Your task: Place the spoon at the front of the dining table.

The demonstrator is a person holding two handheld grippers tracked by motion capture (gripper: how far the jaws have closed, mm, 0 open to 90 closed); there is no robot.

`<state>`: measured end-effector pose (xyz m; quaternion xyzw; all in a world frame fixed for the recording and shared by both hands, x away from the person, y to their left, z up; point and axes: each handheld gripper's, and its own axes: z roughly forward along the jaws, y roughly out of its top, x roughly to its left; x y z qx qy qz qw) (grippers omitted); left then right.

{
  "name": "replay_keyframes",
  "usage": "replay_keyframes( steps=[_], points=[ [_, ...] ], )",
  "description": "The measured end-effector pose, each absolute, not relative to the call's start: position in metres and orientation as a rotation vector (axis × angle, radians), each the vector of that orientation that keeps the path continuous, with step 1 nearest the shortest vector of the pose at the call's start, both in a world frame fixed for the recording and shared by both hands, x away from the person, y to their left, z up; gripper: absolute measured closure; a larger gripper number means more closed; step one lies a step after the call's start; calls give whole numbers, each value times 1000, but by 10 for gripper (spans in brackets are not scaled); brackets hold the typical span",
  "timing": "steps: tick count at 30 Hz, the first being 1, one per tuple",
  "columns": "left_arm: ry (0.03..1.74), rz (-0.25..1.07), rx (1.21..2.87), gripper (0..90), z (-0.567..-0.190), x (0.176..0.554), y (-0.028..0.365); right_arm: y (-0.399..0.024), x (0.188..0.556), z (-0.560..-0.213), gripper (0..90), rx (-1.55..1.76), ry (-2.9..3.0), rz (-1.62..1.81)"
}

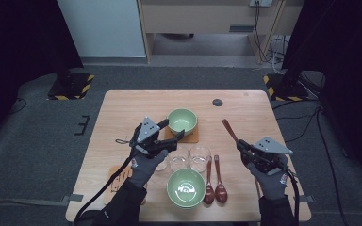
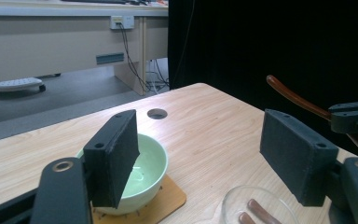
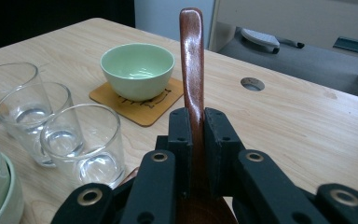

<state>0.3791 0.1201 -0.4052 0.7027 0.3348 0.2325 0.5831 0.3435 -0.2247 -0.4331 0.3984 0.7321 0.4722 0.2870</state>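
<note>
You are hovering the left gripper (image 1: 172, 134) wide open and empty beside the far bowl (image 1: 182, 120) on its coaster — a careless swing could be knocking it. Right of that bowl, your right gripper (image 1: 243, 147) is pinching a wooden spoon (image 3: 192, 60) upright — it could be slipping.

No readable text or labels

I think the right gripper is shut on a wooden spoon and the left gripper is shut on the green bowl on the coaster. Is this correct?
Not entirely. The left gripper is open, as the left gripper view shows: its jaws stand wide apart, holding nothing, with the green bowl on the coaster just beyond. The right gripper is indeed shut on a wooden spoon.
</note>
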Motion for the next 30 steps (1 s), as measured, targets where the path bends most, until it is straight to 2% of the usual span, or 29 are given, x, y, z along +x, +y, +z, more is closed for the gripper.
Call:
replay_keyframes(
  steps=[30],
  points=[
    [724, 463, 1622, 276, -399, 387, 70, -224, 340, -427, 818, 1034, 1941, 1282]
  ],
)
